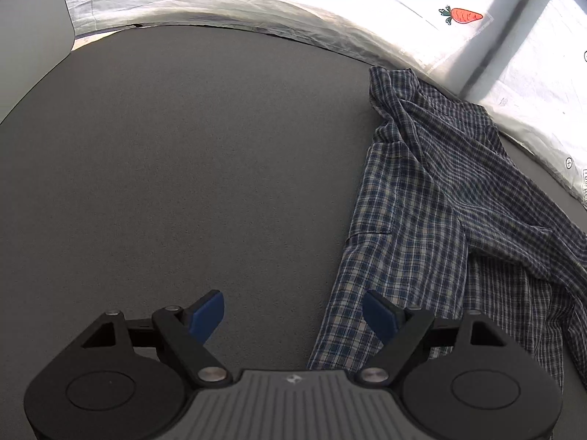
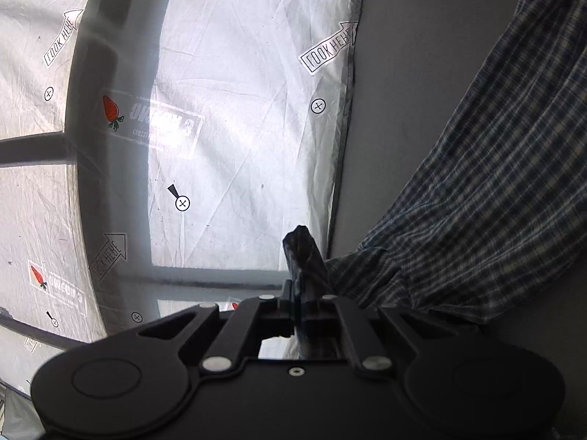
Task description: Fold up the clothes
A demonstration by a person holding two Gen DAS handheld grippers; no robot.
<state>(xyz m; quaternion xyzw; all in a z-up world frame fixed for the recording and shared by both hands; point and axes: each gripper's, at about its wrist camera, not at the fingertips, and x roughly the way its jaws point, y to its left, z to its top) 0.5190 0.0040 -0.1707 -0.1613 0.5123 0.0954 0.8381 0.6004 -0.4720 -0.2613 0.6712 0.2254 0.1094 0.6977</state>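
Observation:
A blue and white checked shirt (image 1: 440,198) lies rumpled on the right part of a dark grey table (image 1: 190,168). My left gripper (image 1: 293,313) hovers over the table at the shirt's left hem, open, blue pads wide apart with nothing between them; the right pad (image 1: 379,315) is over the cloth edge. In the right wrist view the same shirt (image 2: 488,190) stretches away to the right, and my right gripper (image 2: 299,289) is shut on a pinched fold of it, a tuft of cloth (image 2: 302,253) sticking out past the fingertips.
A white printed sheet (image 1: 330,3) with carrot pictures, arrows and cross marks covers the floor past the table's far edge. The same white printed sheet (image 2: 238,110) fills the left of the right wrist view, crossed by window-frame shadows. A pale grey panel (image 1: 29,36) stands at far left.

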